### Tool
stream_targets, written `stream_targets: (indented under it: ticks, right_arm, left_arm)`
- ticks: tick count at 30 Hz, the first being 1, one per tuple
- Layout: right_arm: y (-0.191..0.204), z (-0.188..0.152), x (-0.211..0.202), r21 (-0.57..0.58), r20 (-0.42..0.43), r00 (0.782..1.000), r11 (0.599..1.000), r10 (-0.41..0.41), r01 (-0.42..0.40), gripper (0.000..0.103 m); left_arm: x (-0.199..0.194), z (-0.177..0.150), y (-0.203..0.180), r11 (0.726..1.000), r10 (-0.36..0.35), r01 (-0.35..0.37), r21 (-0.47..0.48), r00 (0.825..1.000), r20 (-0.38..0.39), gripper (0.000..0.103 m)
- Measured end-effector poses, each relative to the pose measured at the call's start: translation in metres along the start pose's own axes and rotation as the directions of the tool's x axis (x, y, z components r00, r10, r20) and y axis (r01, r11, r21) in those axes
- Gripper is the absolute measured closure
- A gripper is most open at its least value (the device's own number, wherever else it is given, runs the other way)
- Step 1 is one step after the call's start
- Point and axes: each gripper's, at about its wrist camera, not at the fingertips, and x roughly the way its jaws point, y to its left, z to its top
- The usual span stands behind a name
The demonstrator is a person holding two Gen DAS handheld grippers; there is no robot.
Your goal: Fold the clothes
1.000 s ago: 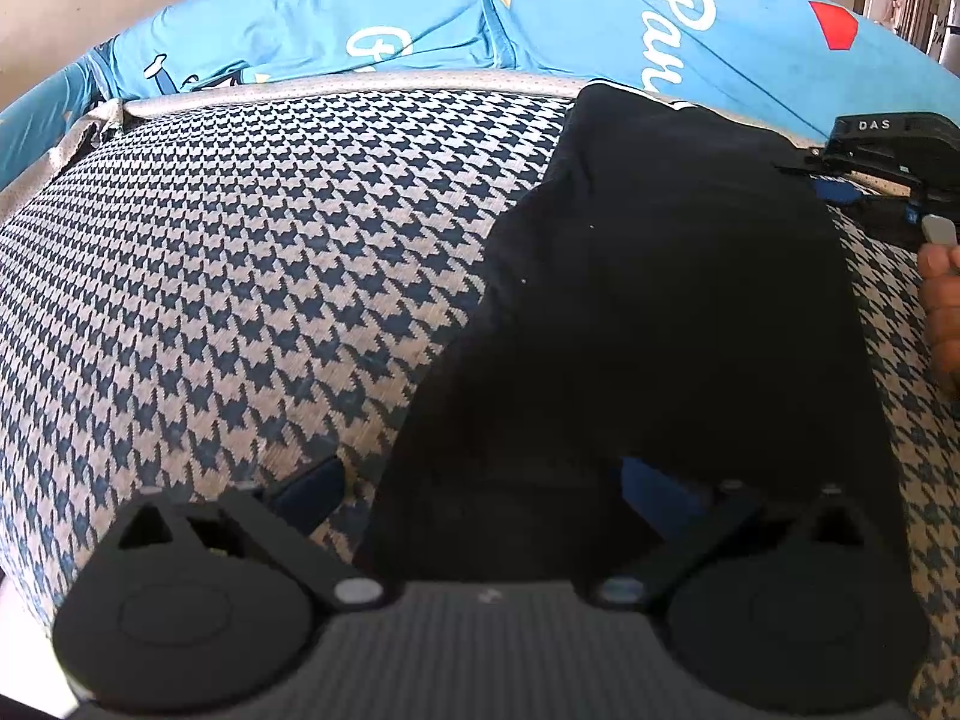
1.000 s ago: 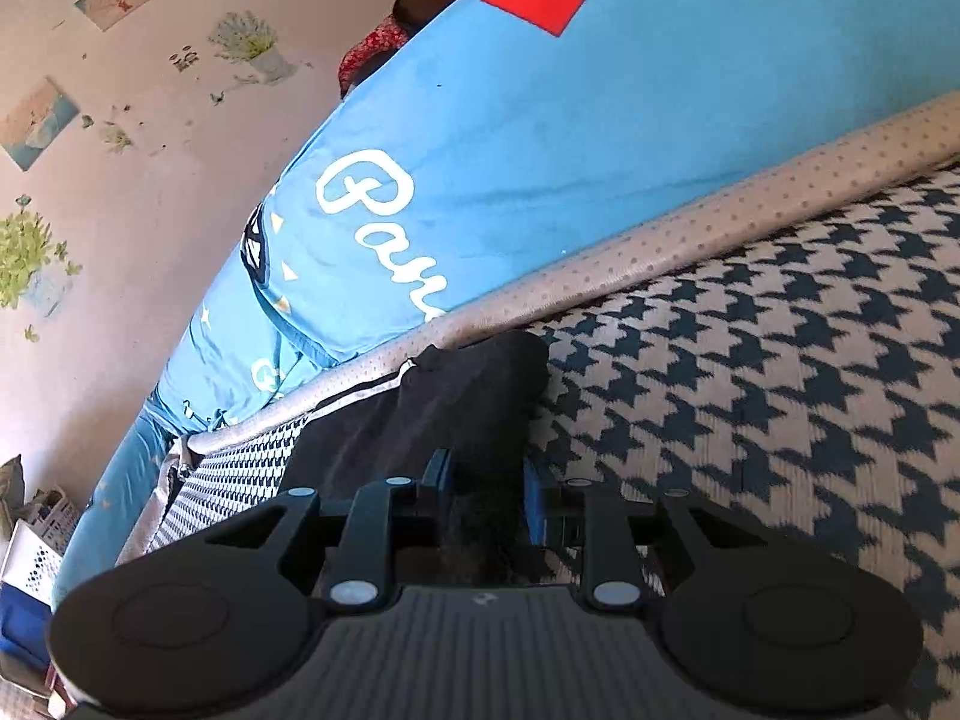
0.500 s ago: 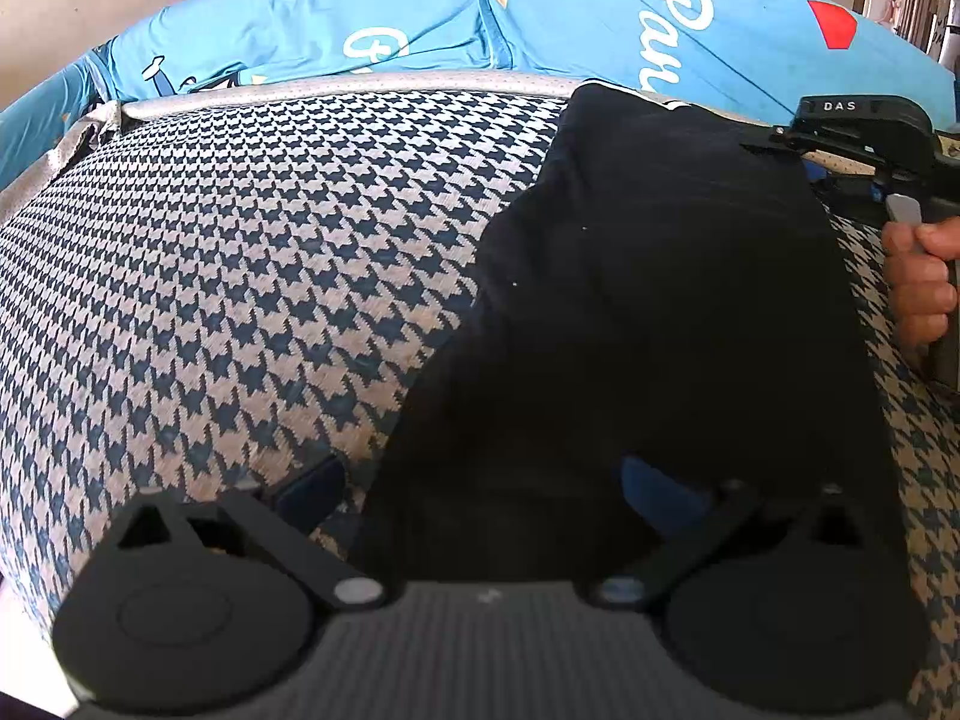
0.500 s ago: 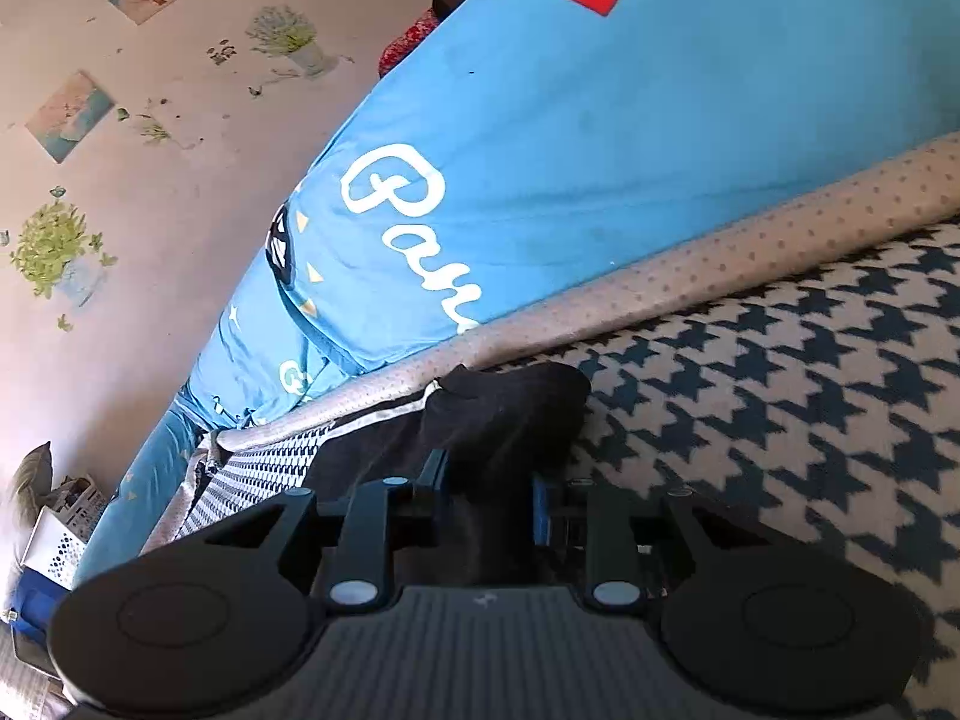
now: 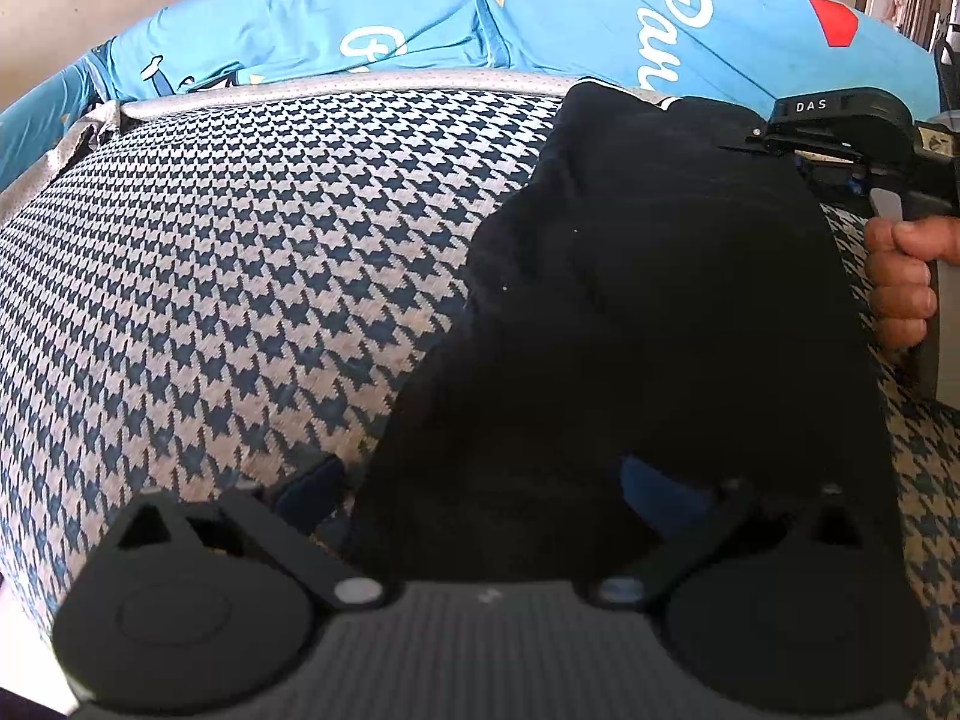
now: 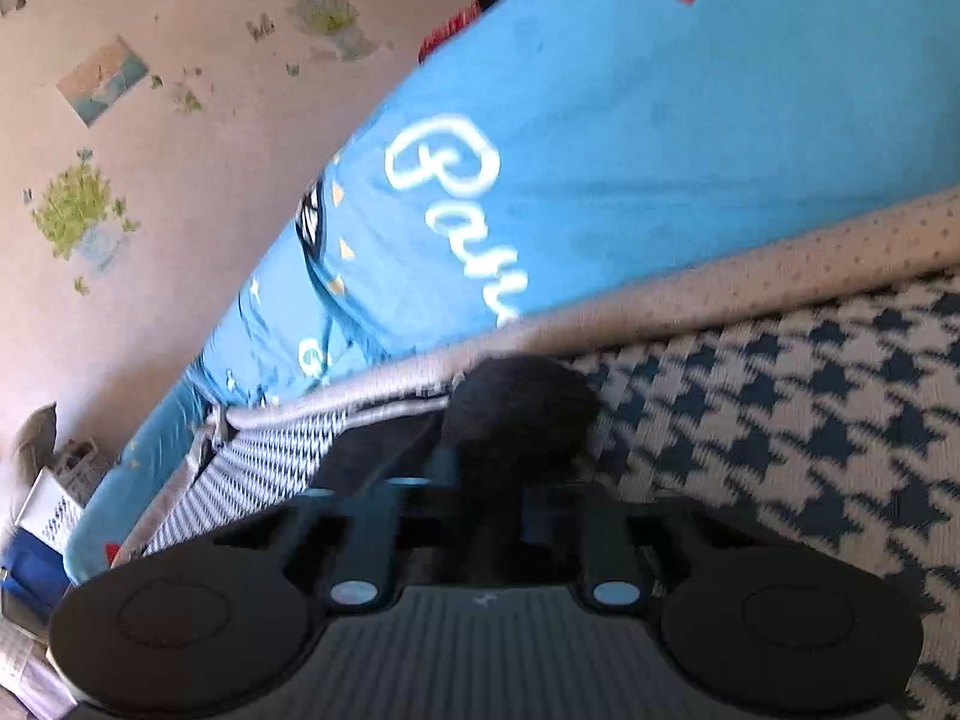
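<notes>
A black garment lies stretched on the houndstooth bed cover, from the near edge to the far side. My left gripper is open, its blue pads on either side of the garment's near end. My right gripper is shut on the garment's far corner, which bunches up between the pads. It also shows in the left wrist view at the far right, held by a hand.
A blue printed sheet lies heaped behind a beige dotted border of the cover. A wall with flower stickers stands behind. Baskets and bags sit on the floor at left.
My right gripper has lifted and moved left with the garment's far corner, pulling the cloth toward the middle. My left gripper has stayed in place.
</notes>
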Motion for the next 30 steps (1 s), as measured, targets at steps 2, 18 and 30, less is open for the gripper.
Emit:
stream_targets:
  ticks: [2,18,30]
  right_arm:
    - [0.004,0.001,-0.004,-0.012,0.011,0.999,0.999,-0.030,0.031,0.089]
    - [0.010,0.020,-0.065,-0.043,0.123,0.936,0.940,-0.331,0.338,0.092]
    - [-0.030,0.024,-0.178,0.069,0.218,0.772,0.798,-0.597,0.598,0.092]
  left_arm:
    - [0.000,0.001,-0.001,1.000,-0.001,0.001,0.006,1.000,0.001,0.000]
    - [-0.011,0.004,-0.029,0.990,-0.121,0.120,0.078,0.992,0.015,0.000]
    - [-0.022,0.009,-0.044,0.981,-0.159,0.152,0.116,0.986,0.047,0.000]
